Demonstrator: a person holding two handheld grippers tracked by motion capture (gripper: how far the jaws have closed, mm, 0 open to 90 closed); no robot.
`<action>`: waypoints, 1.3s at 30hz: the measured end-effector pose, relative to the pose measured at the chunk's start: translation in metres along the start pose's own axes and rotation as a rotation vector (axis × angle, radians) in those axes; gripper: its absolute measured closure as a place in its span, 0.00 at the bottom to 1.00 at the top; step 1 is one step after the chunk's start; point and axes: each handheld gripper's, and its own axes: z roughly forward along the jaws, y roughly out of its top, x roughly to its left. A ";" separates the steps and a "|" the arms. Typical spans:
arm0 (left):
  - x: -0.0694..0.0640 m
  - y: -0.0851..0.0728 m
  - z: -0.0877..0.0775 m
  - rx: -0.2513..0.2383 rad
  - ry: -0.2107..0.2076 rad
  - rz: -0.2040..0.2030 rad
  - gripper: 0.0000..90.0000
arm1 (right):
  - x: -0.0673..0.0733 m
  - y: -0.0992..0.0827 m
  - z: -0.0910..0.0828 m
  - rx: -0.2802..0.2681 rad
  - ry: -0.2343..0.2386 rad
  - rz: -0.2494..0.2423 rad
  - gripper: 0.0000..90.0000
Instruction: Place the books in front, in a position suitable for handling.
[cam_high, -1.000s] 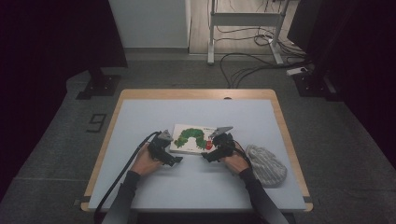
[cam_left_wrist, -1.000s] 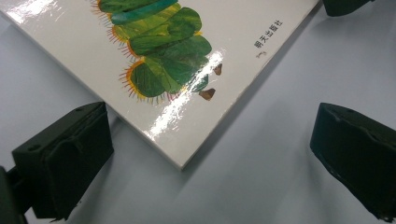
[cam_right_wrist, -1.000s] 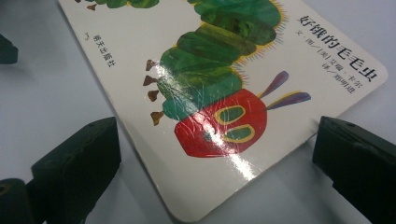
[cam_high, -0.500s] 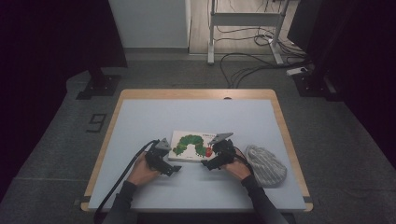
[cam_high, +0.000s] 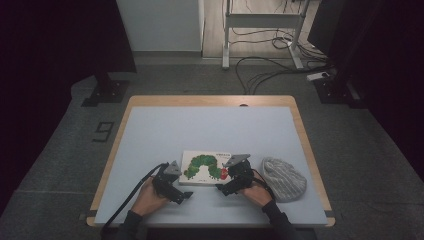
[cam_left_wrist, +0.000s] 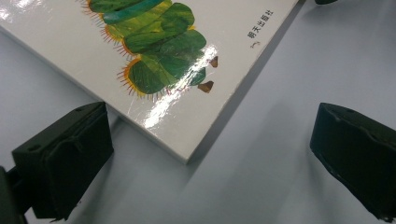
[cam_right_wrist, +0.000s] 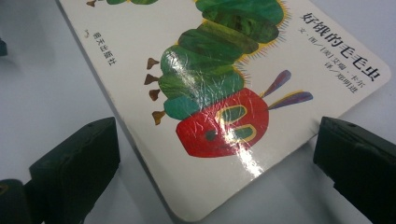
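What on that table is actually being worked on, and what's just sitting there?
In use:
picture book, lying flat
left gripper, open at its near left corner
right gripper, open at its near right corner

Lying about:
grey knitted hat, right of the book

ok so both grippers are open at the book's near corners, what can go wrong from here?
Two risks. The book lies flat on the table, and its cover is glossy, so the jaws of either gripper may slide off or just push it rather than get under a corner. The grey knit hat sits close beside the right gripper; that hand could snag or drag it.
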 end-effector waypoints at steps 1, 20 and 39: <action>-0.001 0.000 0.000 0.007 0.000 0.008 0.00 | 0.002 -0.001 0.000 0.002 -0.006 -0.006 0.00; 0.054 -0.008 -0.044 -0.018 0.139 -0.033 0.00 | -0.009 0.005 -0.013 -0.048 0.000 0.009 0.02; 0.053 -0.008 -0.008 0.000 0.082 0.007 0.00 | -0.038 0.017 0.004 -0.011 -0.018 0.093 0.02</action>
